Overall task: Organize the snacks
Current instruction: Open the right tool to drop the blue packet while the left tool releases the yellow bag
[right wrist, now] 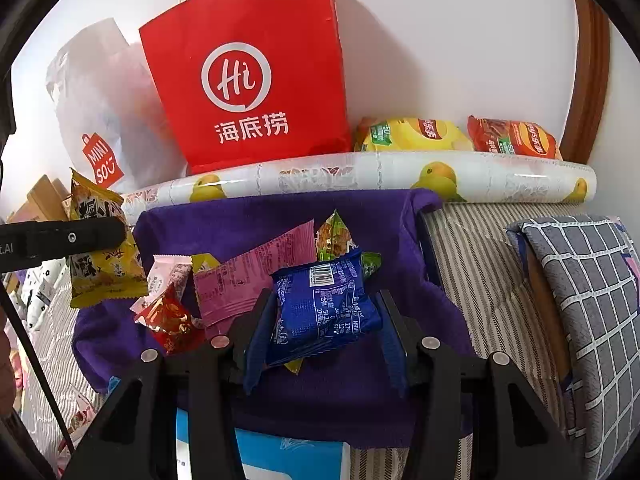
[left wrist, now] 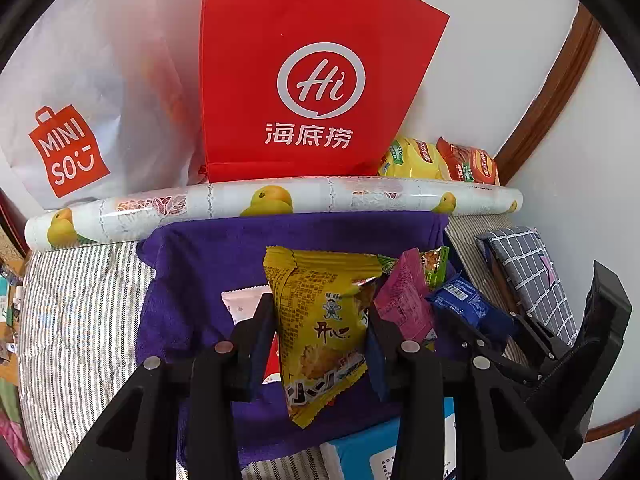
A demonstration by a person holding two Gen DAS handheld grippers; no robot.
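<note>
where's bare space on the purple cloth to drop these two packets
The purple cloth is bare along its near edge and its left part, below the duck-print roll. The middle is crowded around the pink sachet. The striped bedding before the grey checked cushion is bare too.

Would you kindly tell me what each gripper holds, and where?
Left gripper pinches the yellow snack packet mid-body; right gripper holds the blue foil packet by its sides.
</note>
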